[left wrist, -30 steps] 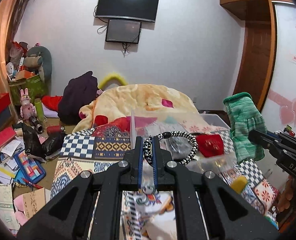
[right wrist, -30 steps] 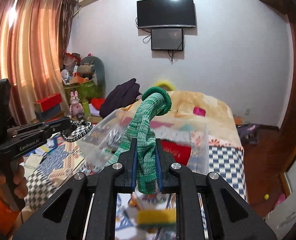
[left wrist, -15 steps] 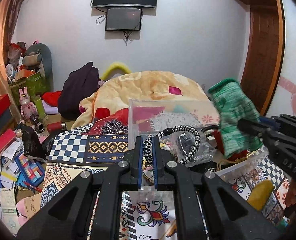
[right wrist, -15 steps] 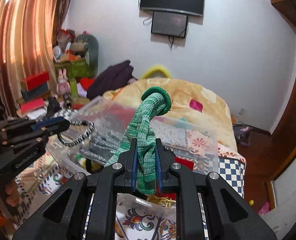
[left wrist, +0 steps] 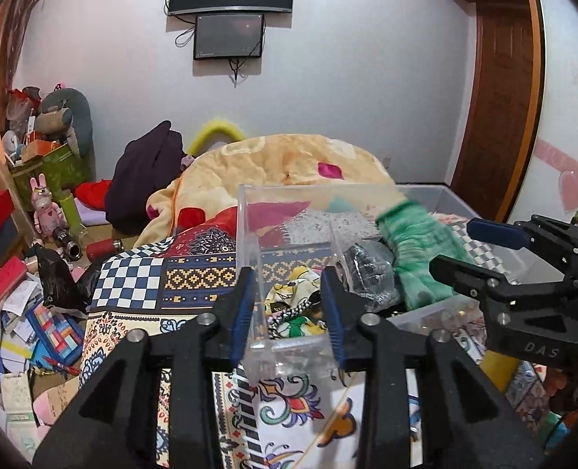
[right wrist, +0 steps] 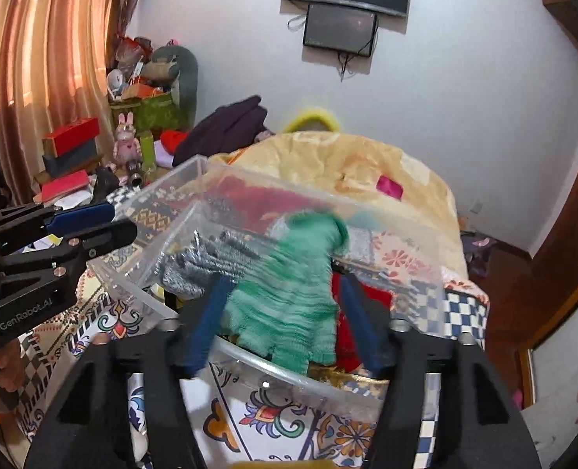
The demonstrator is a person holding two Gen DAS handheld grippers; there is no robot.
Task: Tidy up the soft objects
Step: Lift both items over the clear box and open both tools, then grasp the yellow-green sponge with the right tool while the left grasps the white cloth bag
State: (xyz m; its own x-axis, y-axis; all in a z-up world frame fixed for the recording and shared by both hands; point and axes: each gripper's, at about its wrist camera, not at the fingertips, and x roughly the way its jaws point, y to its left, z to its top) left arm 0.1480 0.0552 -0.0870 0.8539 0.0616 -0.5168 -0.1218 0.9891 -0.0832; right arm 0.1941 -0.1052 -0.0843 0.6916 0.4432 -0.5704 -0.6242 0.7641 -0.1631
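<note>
A clear plastic bin (left wrist: pixel 246 234) (right wrist: pixel 390 230) sits on the patterned bedspread. My left gripper (left wrist: pixel 287 312) is open over its near-left corner. The black-and-white braided band (left wrist: pixel 289 314) lies loose inside the bin below it. My right gripper (right wrist: pixel 285 320) is open over the bin. The green knit glove (right wrist: pixel 289 297) is blurred between the spread fingers, free of both pads, dropping into the bin; it also shows in the left wrist view (left wrist: pixel 418 250). A grey knit item (right wrist: pixel 210 258) and a red cloth (right wrist: pixel 375 301) lie in the bin.
An orange blanket (left wrist: pixel 289 160) and a dark garment (left wrist: pixel 144 172) lie on the bed behind the bin. Boxes, toys and papers (left wrist: pixel 11 312) clutter the floor at left. A wooden door (left wrist: pixel 496 109) stands at right. A yellow sponge (left wrist: pixel 500 363) lies by the bin.
Both grippers have opened over the bin. The braided band has dropped from the left gripper into the bin, and the green glove has been let go by the right gripper.
</note>
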